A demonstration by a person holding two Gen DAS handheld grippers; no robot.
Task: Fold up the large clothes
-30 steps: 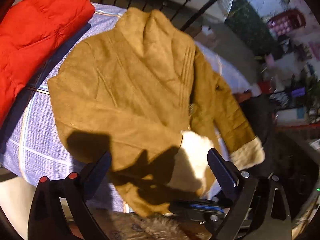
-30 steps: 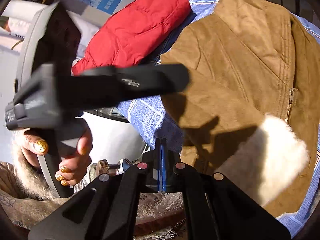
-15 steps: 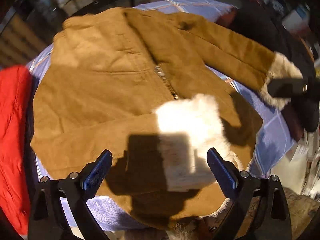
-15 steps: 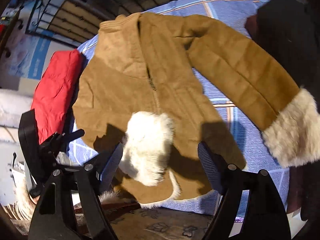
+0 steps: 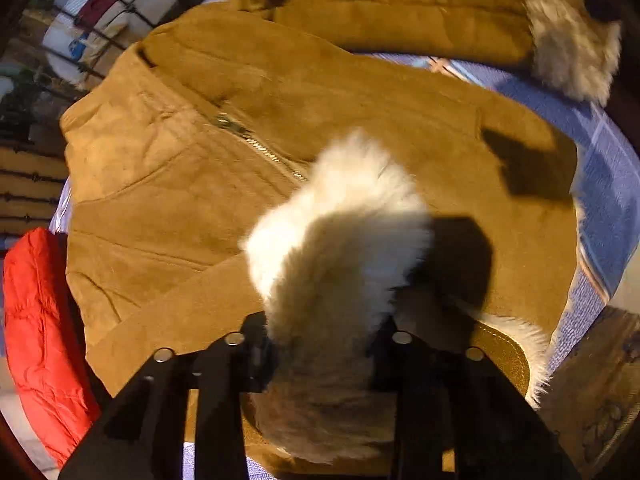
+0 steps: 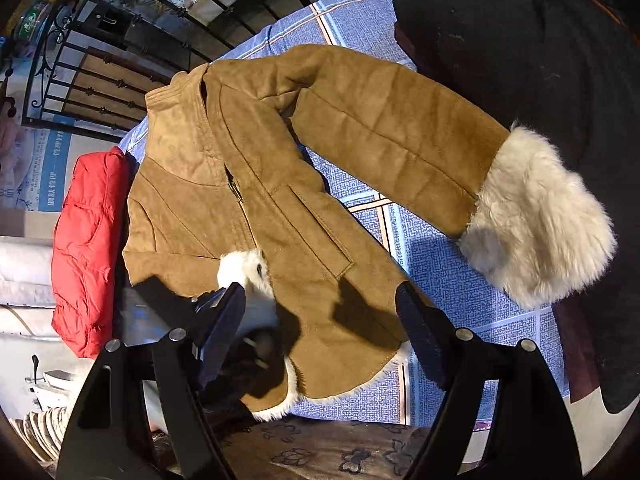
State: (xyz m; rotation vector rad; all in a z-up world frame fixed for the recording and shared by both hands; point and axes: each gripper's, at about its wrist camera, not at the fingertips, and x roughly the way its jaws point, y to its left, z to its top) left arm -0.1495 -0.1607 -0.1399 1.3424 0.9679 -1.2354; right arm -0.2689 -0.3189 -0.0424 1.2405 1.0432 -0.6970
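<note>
A tan suede coat lies front up on a blue checked sheet. One sleeve is folded across its front, ending in a white fur cuff. My left gripper points straight down, and its jaws are closing on this cuff, the fur bulging between them. The right wrist view shows that gripper as a dark shape at the cuff. The other sleeve stretches out to the right, ending in its own fur cuff. My right gripper hangs open above the coat's lower hem.
A folded red puffy jacket lies left of the coat. A dark garment is piled at the right, under the outstretched cuff. A black metal railing runs behind. A brown patterned blanket covers the near edge.
My left gripper came down over the folded sleeve's fur cuff and its jaws closed around it. My right gripper, shut a second ago, opened and swung over the coat's hem.
</note>
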